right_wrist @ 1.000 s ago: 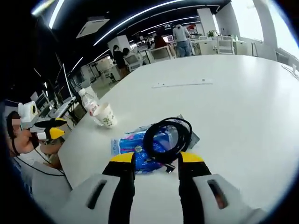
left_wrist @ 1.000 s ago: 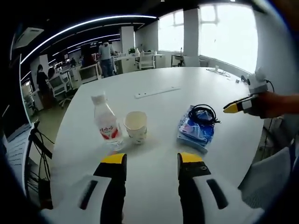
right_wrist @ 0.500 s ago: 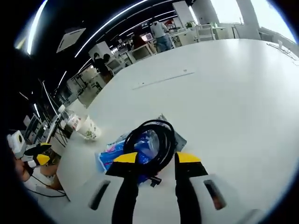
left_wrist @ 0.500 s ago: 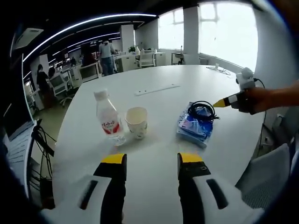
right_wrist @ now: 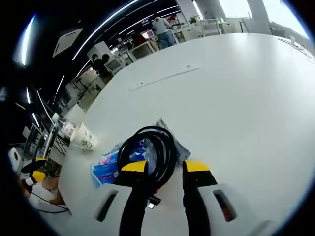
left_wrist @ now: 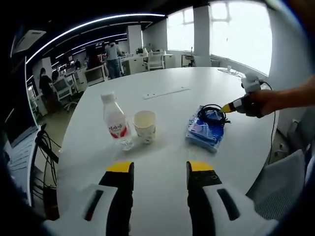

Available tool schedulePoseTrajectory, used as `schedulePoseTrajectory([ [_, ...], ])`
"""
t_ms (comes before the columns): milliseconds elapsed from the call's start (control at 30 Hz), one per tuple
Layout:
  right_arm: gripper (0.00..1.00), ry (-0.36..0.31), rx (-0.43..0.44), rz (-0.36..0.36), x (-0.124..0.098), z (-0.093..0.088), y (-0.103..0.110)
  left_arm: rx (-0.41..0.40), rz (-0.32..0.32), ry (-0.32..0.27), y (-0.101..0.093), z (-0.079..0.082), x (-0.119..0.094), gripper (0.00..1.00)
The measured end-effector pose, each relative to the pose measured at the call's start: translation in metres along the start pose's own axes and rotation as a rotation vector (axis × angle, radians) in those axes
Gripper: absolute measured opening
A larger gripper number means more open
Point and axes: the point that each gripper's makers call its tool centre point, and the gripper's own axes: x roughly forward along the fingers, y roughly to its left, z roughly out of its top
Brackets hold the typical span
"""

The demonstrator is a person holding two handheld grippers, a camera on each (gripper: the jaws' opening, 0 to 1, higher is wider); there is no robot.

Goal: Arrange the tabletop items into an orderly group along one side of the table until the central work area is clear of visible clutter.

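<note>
Tidying looks only just begun. The bottle (left_wrist: pixel 114 124) and the paper cup (left_wrist: pixel 144 126) stand close together near one edge of the white table (left_wrist: pixel 167 162). The blue packet (left_wrist: pixel 204 132) lies apart from them, with the black cable coil (right_wrist: pixel 147 152) on top of it. The right gripper (right_wrist: pixel 165 167) reaches over the coil, jaws apart, not squeezing it yet. The left gripper (left_wrist: pixel 159 169) hangs back, jaws apart, holding nothing. The packet and coil probably need to join the other two.

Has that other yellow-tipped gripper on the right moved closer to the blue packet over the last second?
Yes. In the left gripper view the right gripper has come in from the table's edge and now reaches the black coiled cable lying on the blue plastic packet.
</note>
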Motion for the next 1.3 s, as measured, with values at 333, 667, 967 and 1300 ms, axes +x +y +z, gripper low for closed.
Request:
schedulePoseTrajectory([
  [333, 0.16, 0.045, -0.012, -0.045, 0.001, -0.005, 0.005, 0.001, 0.005, 0.008, -0.002, -0.003, 0.000, 0.41],
  [667, 0.06, 0.143, -0.100, -0.135, 0.003, -0.009, 0.005, 0.003, 0.000, 0.011, -0.006, -0.004, 0.001, 0.41],
  [967, 0.02, 0.120, -0.055, -0.129, -0.010, -0.003, 0.011, -0.008, 0.003, 0.003, -0.002, -0.003, -0.001, 0.41],
  [1300, 0.01, 0.038, -0.085, -0.083, -0.022, 0.013, 0.021, -0.022, -0.009, 0.003, -0.002, -0.007, -0.001, 0.41],
])
